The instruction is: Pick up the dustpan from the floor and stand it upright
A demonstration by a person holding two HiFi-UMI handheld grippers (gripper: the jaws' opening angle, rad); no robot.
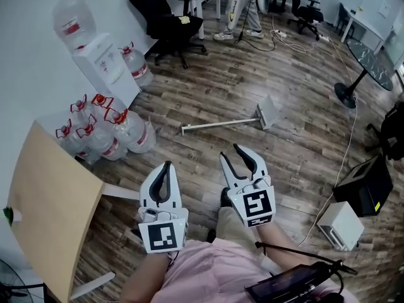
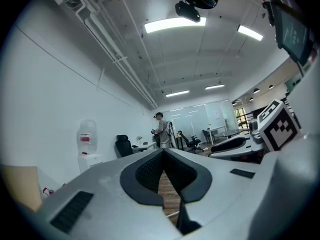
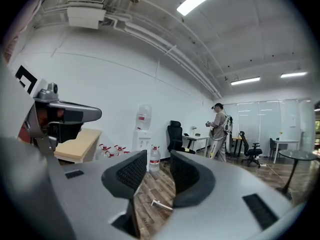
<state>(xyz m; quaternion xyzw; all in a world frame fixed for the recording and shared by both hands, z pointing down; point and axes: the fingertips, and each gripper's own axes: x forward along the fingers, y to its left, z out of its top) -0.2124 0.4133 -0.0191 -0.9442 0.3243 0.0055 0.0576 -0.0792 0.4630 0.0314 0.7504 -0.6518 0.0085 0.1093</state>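
The white dustpan (image 1: 266, 112) lies flat on the wooden floor, and its long handle (image 1: 218, 125) runs out to the left. Both grippers hang well short of it, close to my body. My left gripper (image 1: 166, 165) is shut with its fingertips touching and nothing between them; the left gripper view shows its tips (image 2: 163, 151) meeting. My right gripper (image 1: 231, 151) is open and empty. In the right gripper view the end of the dustpan handle (image 3: 161, 204) shows on the floor through the gap of that gripper (image 3: 159, 160).
A water dispenser (image 1: 101, 62) and several big water bottles (image 1: 107, 131) stand at the left wall. A wooden table (image 1: 50, 207) is near left. A black office chair (image 1: 161, 17) and a person (image 1: 240, 8) are at the back. Right: round glass table (image 1: 372, 62), black box (image 1: 369, 185), white box (image 1: 341, 225).
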